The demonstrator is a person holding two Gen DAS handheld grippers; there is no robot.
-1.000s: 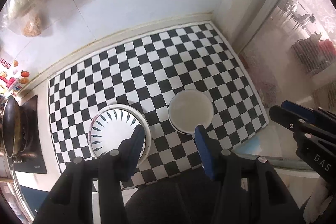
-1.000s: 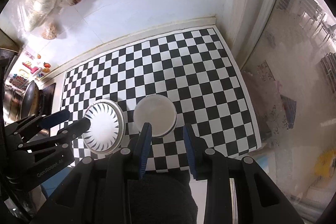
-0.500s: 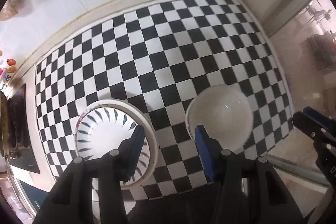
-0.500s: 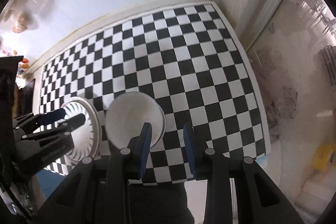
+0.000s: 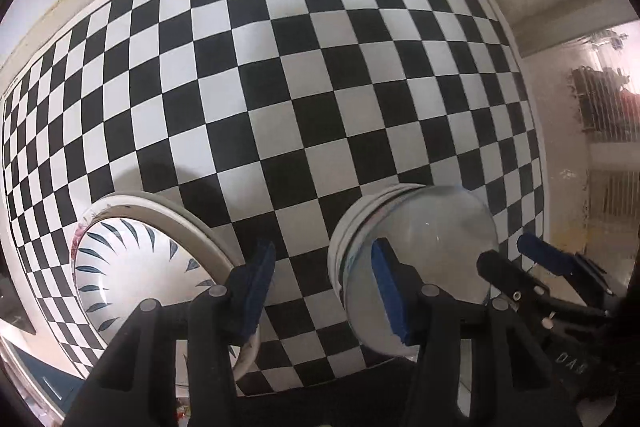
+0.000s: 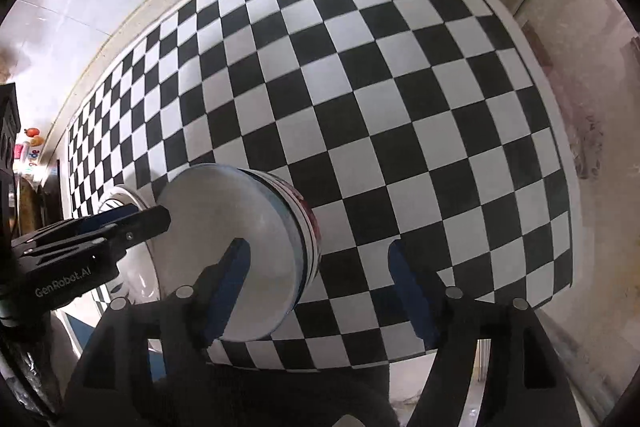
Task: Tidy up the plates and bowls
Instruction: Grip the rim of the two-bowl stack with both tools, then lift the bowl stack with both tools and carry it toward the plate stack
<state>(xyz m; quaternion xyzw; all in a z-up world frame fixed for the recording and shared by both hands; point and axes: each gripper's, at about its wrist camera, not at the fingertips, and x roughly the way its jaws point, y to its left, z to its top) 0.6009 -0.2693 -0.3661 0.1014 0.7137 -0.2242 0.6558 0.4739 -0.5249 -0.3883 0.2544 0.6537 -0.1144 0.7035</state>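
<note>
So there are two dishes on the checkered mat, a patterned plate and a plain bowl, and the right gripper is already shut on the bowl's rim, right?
Not quite. The right gripper is open: the right wrist view shows its jaws spread wide, one over the bowl and one outside it. The rest holds: the patterned plate and the plain bowl sit on the checkered mat.

Patterned plate: mostly hidden behind left gripper and white bowl
Patterned plate near rim: covered by left gripper finger

Even indoor light, soft shadows beside dishes, strong fisheye bending, dark vignetted corners.
</note>
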